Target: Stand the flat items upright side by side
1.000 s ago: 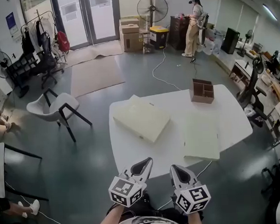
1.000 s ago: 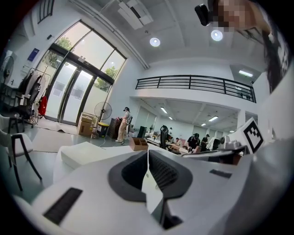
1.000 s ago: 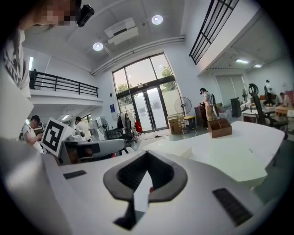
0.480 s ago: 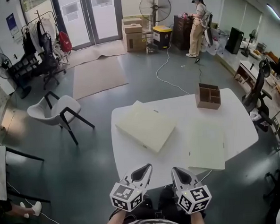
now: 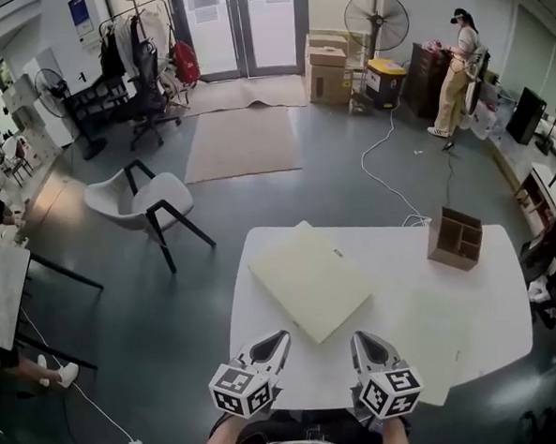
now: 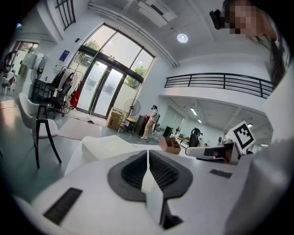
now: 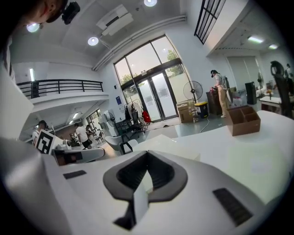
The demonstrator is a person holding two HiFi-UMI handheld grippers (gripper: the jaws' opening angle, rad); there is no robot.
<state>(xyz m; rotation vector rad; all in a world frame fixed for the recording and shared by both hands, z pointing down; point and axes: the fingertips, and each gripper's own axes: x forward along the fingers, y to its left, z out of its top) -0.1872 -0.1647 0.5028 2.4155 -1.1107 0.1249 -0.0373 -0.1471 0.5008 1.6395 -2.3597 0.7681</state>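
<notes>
A thick cream flat box (image 5: 310, 278) lies on the left half of the white table (image 5: 269, 376). A thinner pale flat board (image 5: 445, 342) lies at the table's near right, hard to tell from the tabletop. My left gripper (image 5: 278, 338) and right gripper (image 5: 362, 339) hover side by side over the table's near edge, both shut and empty. In the left gripper view the box (image 6: 103, 146) shows just past the closed jaws; in the right gripper view the same box (image 7: 172, 140) shows beyond them.
A brown wooden organiser (image 5: 456, 237) with open compartments stands at the table's far right. A white chair (image 5: 145, 202) stands on the floor to the left. A cable (image 5: 388, 177) runs across the floor behind the table. A person (image 5: 457, 74) stands far off by a cabinet.
The head view has shifted: table and items now sit lower and further right in frame, with more of the floor beyond. Both grippers stay shut near the table's front edge.
</notes>
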